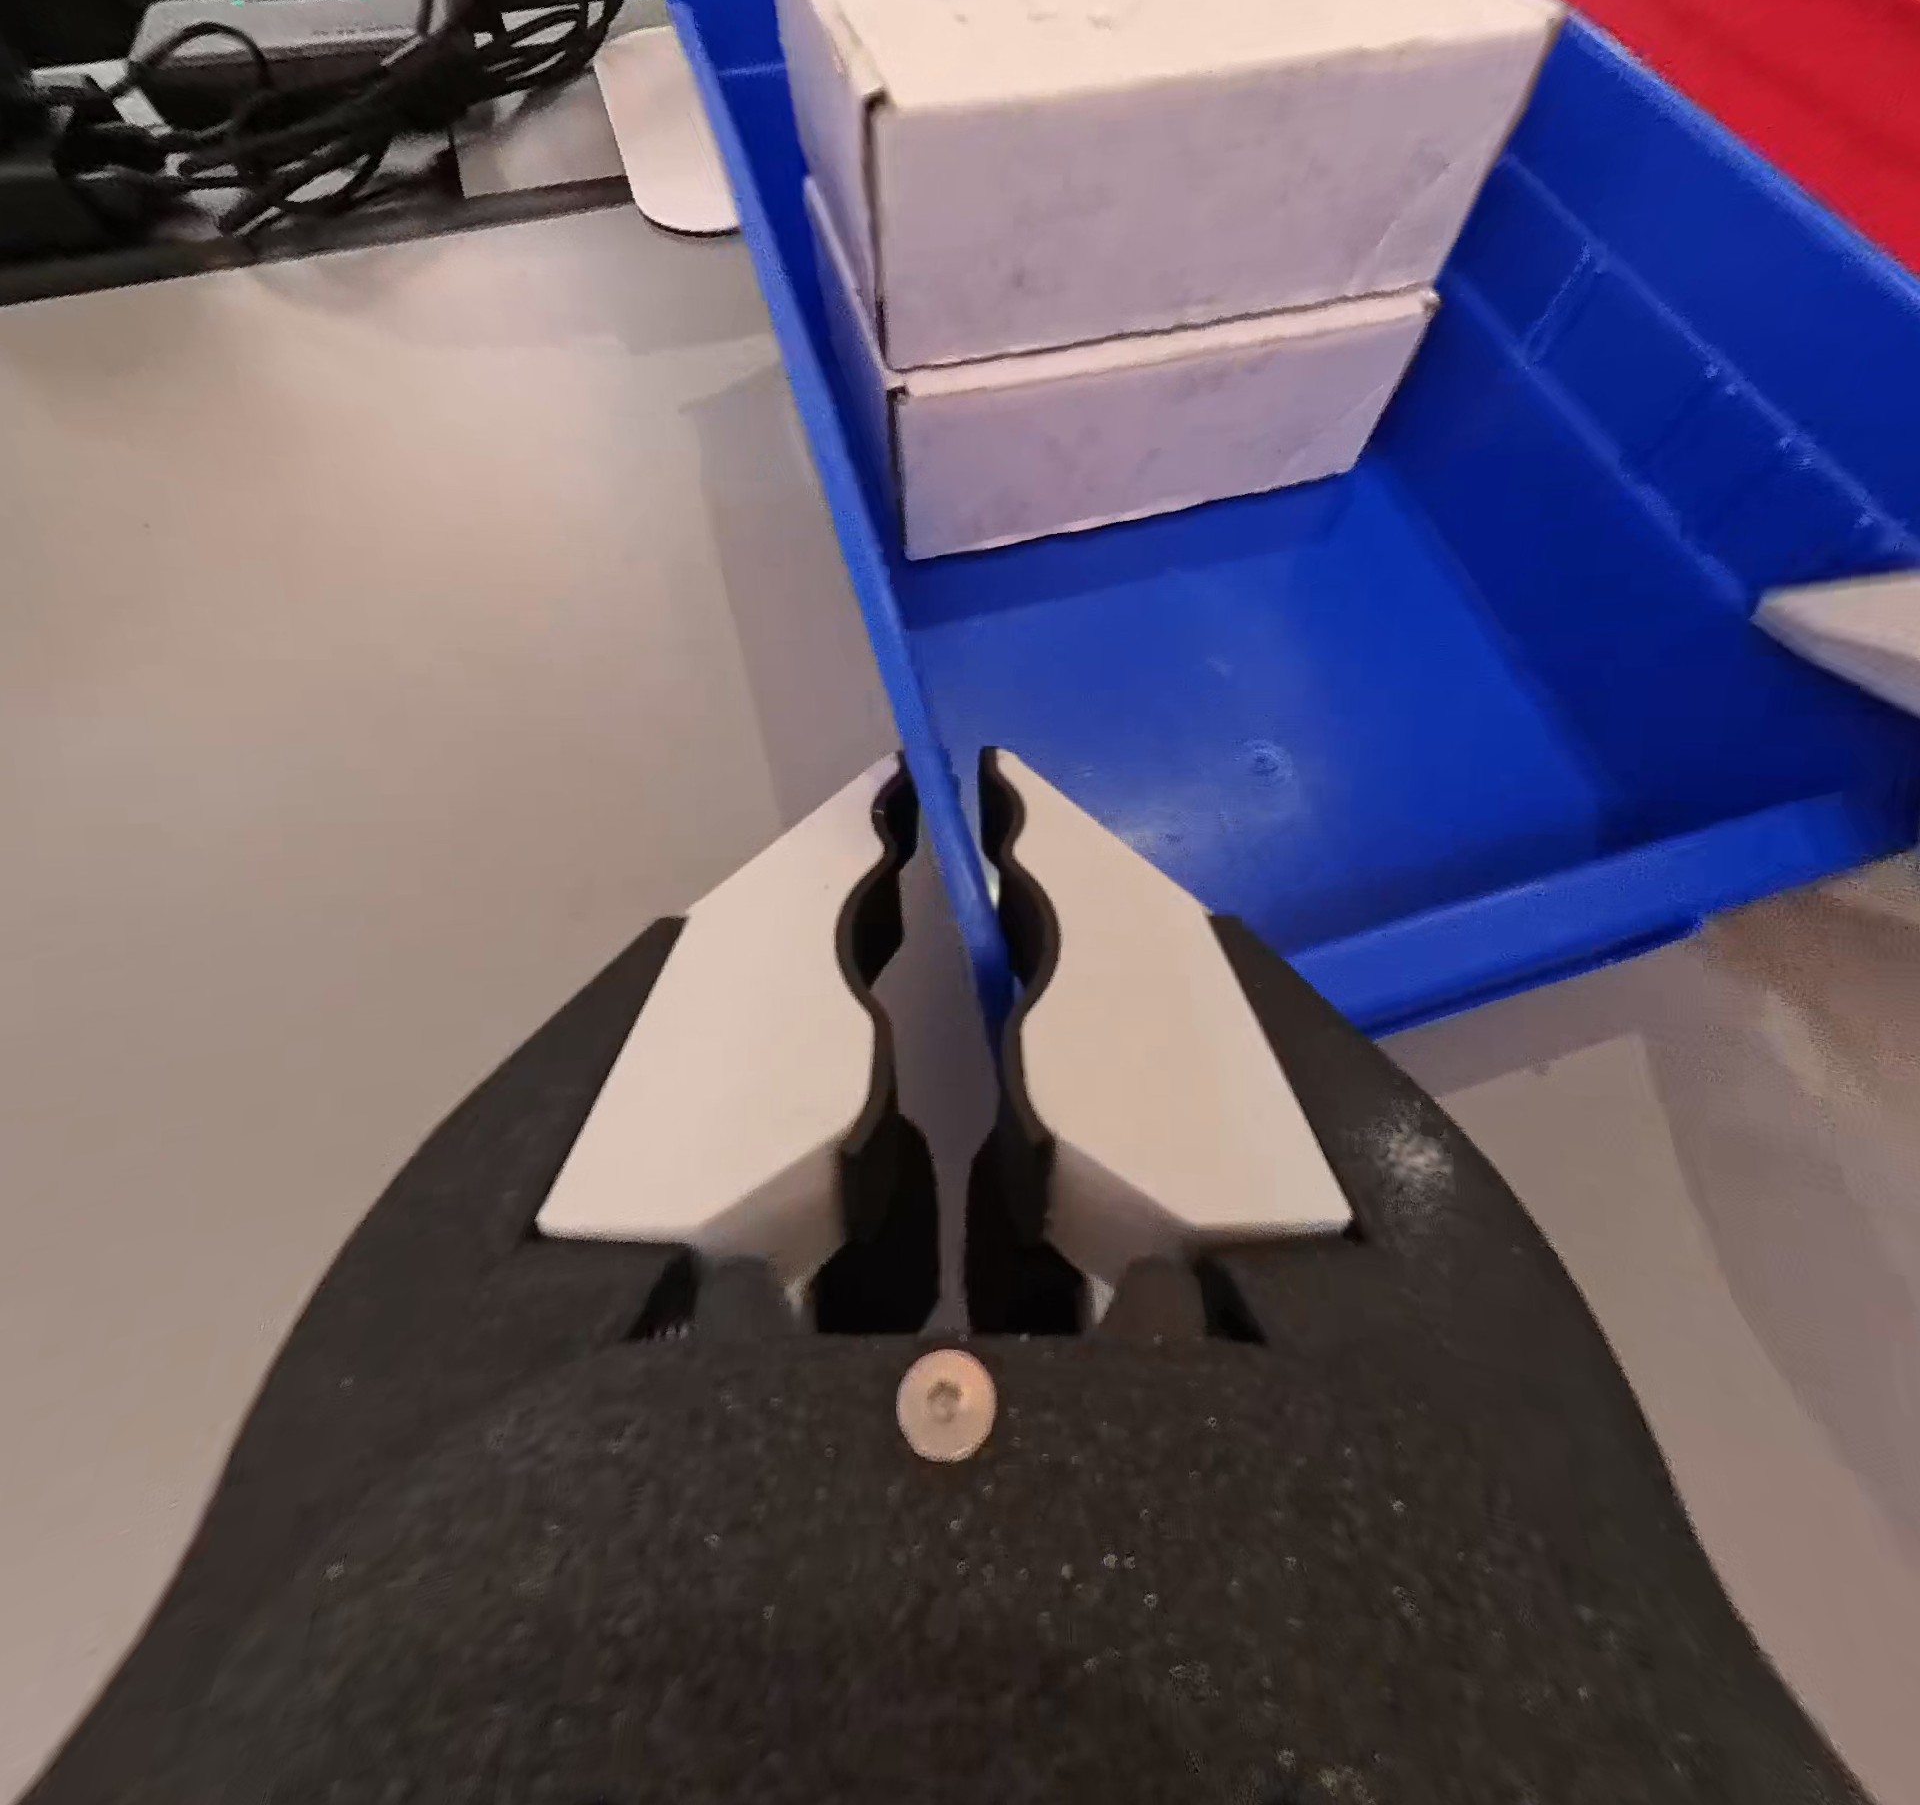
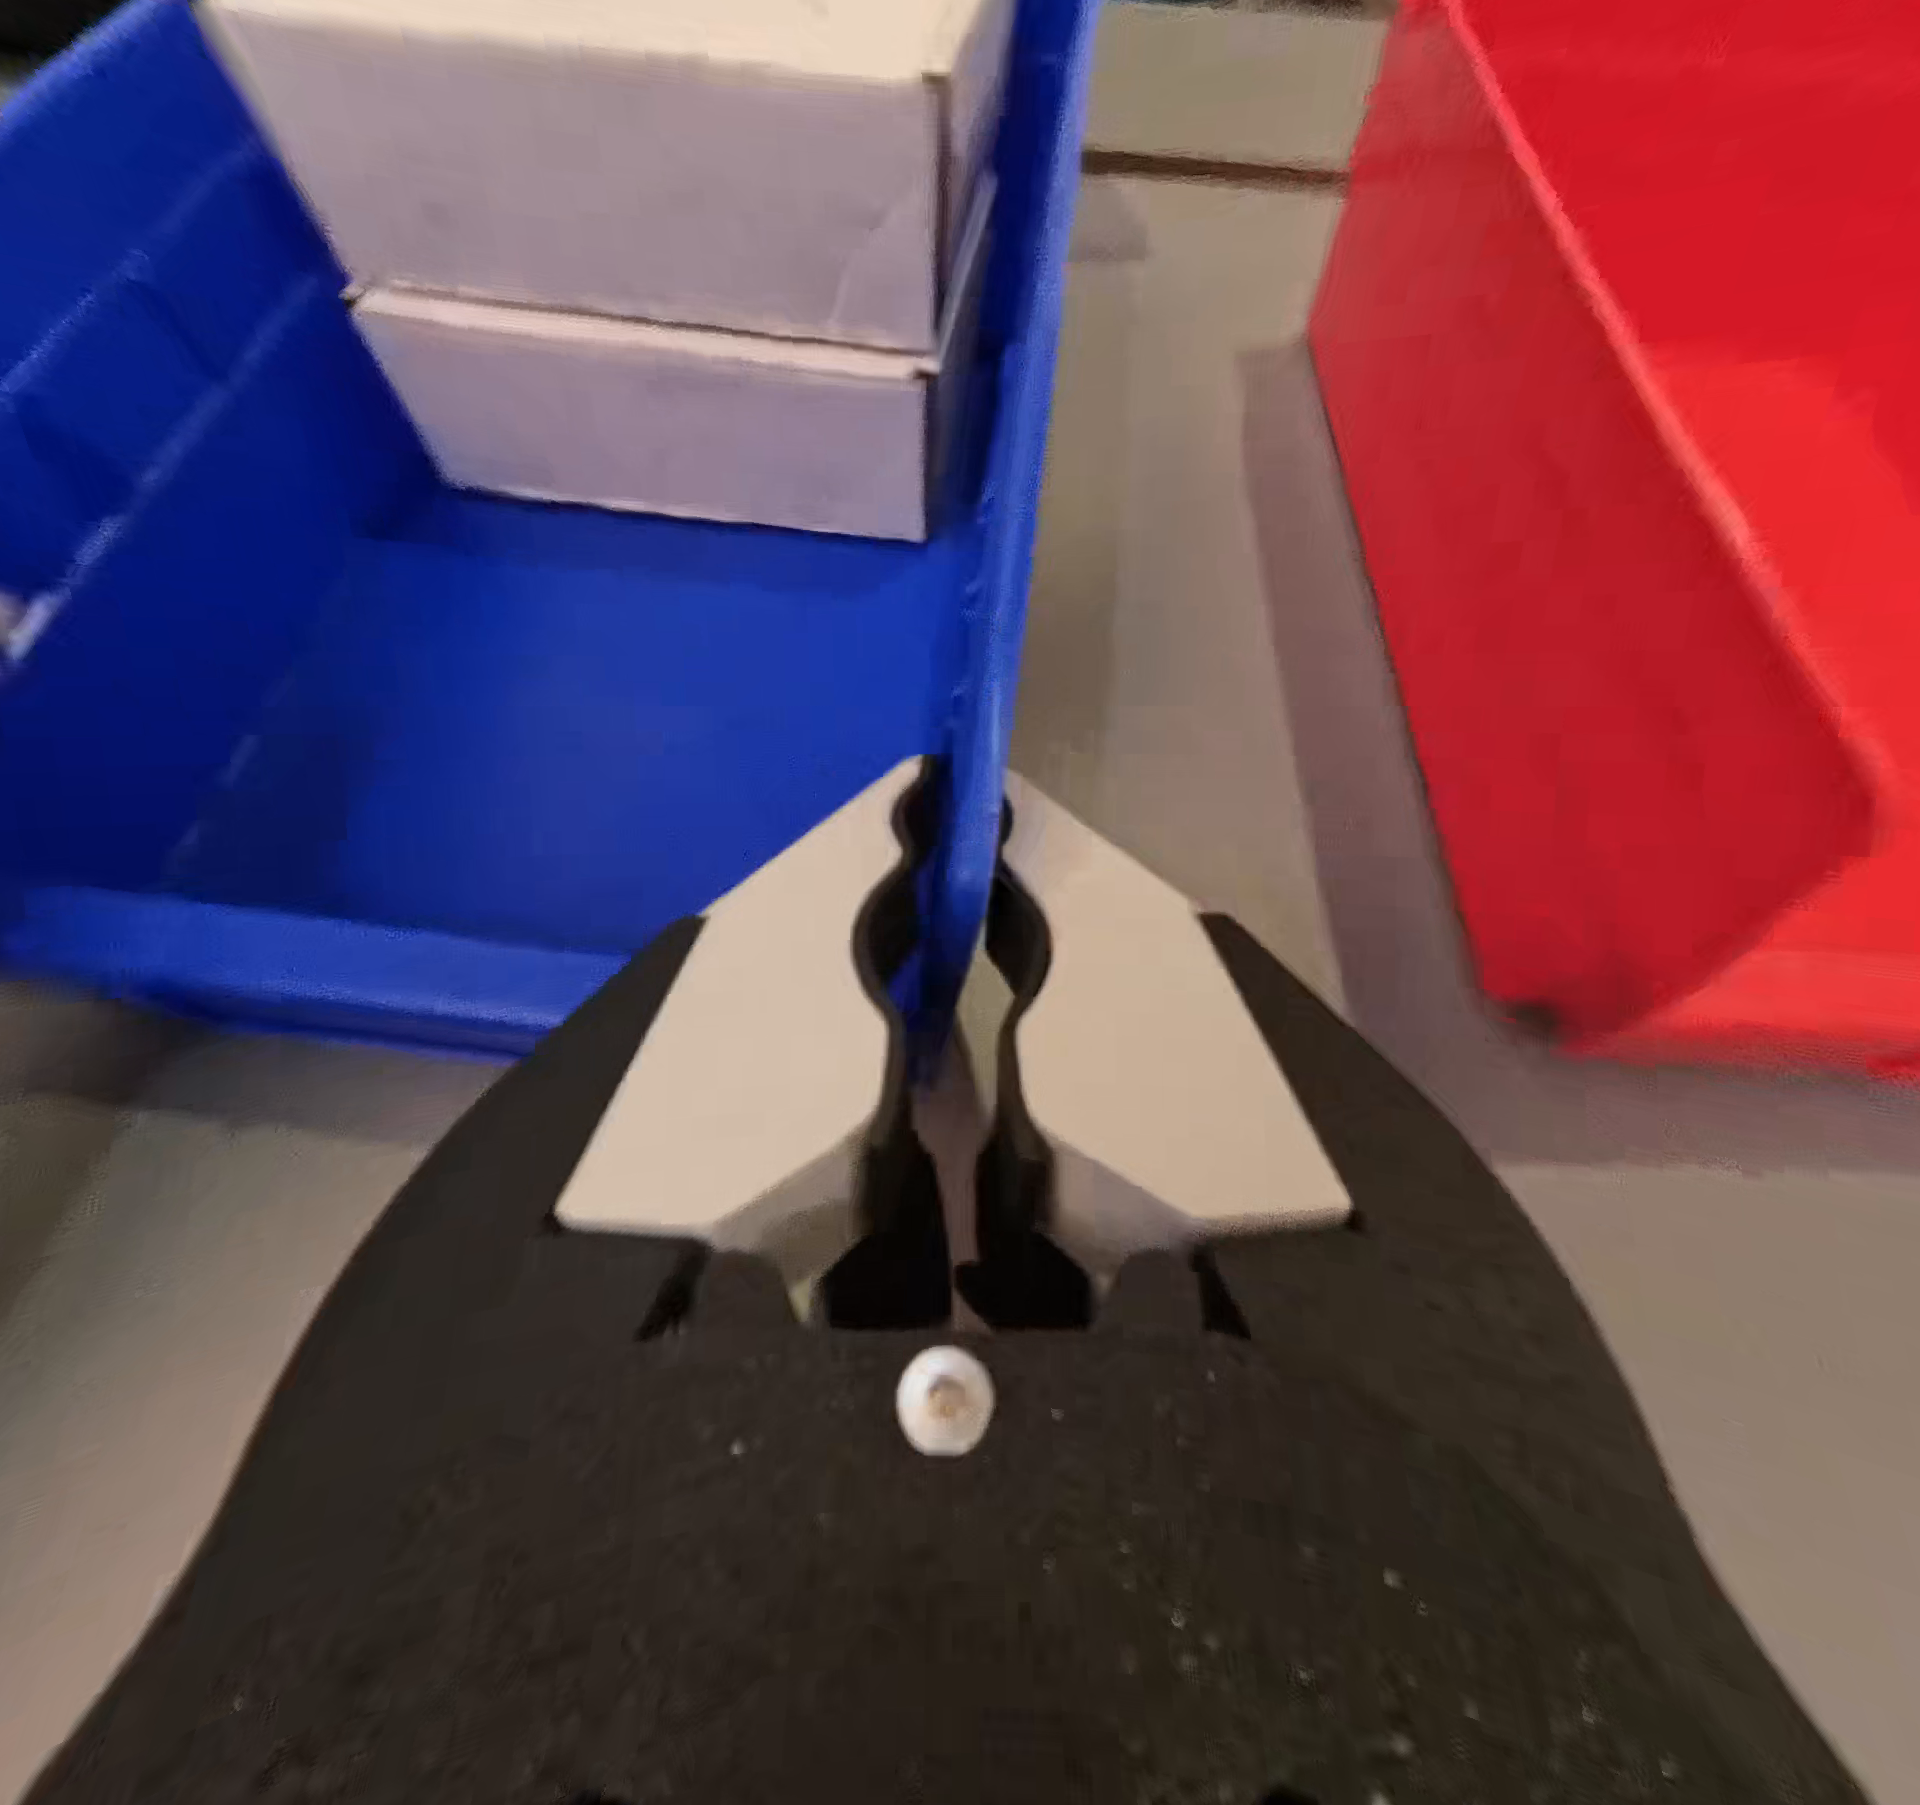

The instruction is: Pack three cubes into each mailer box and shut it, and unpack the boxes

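Left wrist view showed the left gripper point(image 1: 940, 768) clamped on the left side wall of a blue bin point(image 1: 1299, 716), one jaw outside and one inside the wall. Two closed white mailer boxes point(image 1: 1143, 228) sat stacked at the bin's far end, against that same wall. A grey table point(image 1: 364, 664) lay beneath, with black cables point(image 1: 312, 93) at its far edge and a red bin point(image 1: 1766, 41) at upper right.

Right wrist view, somewhat blurred, showed the right gripper point(image 2: 961, 779) pinching the bin's right side wall point(image 2: 997, 508) in the same way. The stacked boxes point(image 2: 644, 249) stood inside near that wall, and the red bin point(image 2: 1642, 508) sat apart on the table point(image 2: 1164, 612).
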{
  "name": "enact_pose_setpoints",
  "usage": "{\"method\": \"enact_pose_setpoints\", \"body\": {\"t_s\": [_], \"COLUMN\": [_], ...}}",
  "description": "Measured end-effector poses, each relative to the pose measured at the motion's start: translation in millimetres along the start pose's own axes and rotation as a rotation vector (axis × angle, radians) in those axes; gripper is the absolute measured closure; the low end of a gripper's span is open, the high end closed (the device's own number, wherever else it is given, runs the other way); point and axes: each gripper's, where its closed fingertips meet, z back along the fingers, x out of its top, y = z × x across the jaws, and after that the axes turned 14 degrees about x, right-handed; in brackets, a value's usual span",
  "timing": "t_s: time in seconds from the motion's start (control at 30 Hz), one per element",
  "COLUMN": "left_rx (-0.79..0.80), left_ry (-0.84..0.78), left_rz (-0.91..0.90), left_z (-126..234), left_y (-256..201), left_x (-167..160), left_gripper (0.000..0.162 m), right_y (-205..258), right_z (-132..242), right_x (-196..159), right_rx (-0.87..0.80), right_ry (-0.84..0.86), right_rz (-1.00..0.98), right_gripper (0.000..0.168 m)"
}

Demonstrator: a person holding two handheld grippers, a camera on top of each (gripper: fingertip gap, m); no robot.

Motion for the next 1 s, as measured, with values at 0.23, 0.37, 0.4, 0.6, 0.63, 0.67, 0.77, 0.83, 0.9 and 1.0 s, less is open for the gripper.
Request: {"method": "enact_pose_setpoints", "body": {"t_s": [0.23, 0.37, 0.4, 0.6, 0.63, 0.67, 0.77, 0.83, 0.9, 1.0], "left_rx": [0.098, 0.182, 0.191, 0.210, 0.210, 0.211, 0.212, 0.223, 0.249, 0.282], "left_ry": [-0.005, -0.028, -0.031, -0.016, -0.013, -0.005, 0.011, 0.016, 0.027, 0.029], "left_rz": [-0.003, 0.006, 0.024, 0.120, 0.136, 0.142, 0.116, 0.089, 0.071, 0.055], "left_z": [5, 14, 16, 7, 6, 4, 2, 3, 3, 4], "left_y": [67, 144, 166, 276, 287, 294, 303, 303, 303, 304], "left_x": [10, 9, 9, -14, -20, -26, -38, -39, -40, -41], "left_gripper": [0.160, 0.160, 0.160, 0.160, 0.160, 0.160, 0.160, 0.159, 0.159, 0.158], "right_y": [64, 137, 157, 258, 266, 273, 280, 279, 279, 288], "right_z": [-19, -47, -55, -100, -106, -112, -121, -120, -117, -101], "right_x": [11, 38, 45, 66, 64, 60, 43, 39, 37, 36], "right_rx": [0.004, 0.048, 0.063, 0.105, 0.104, 0.107, 0.100, 0.133, 0.173, 0.310], "right_ry": [-0.016, -0.045, -0.054, -0.066, -0.054, -0.045, -0.024, -0.064, -0.065, -0.022], "right_rz": [-0.079, -0.016, -0.009, 0.075, 0.080, 0.078, 0.082, 0.078, 0.089, 0.100], "right_gripper": [0.165, 0.165, 0.165, 0.165, 0.165, 0.165, 0.165, 0.165, 0.163, 0.159]}}
